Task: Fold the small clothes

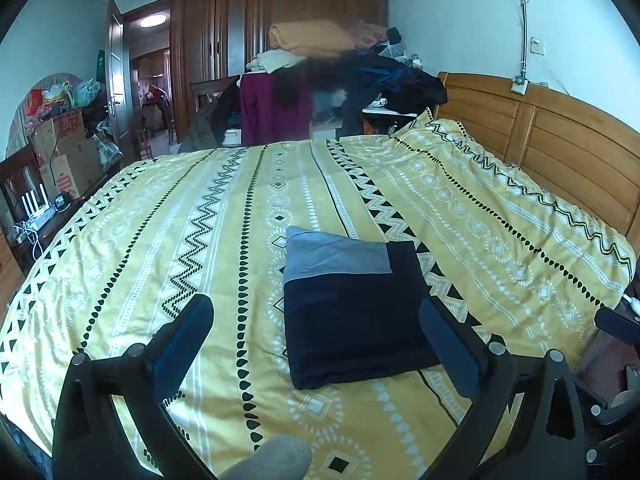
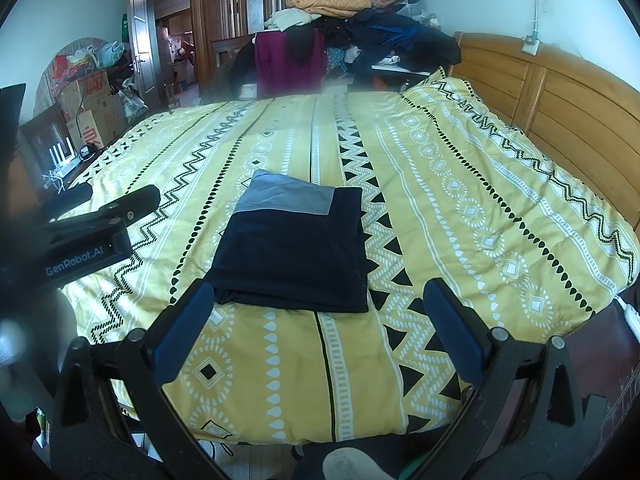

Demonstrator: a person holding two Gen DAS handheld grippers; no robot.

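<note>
The folded navy and grey garment (image 1: pixel 348 308) lies on the bed's yellow quilt (image 1: pixel 160 216). Both the left gripper (image 1: pixel 316 320) and right gripper (image 2: pixel 316 304) have jaws spread wide, holding nothing. A careless nudge could undo the neat fold.

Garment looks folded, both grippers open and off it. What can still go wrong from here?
1. The folded garment lies on a soft, rumpled quilt; another pinch could catch quilt fabric along with it.
2. Its grey panel is an exposed top layer; a passing finger might flip it open.
3. The left gripper and right gripper hover close together; they could collide.
</note>
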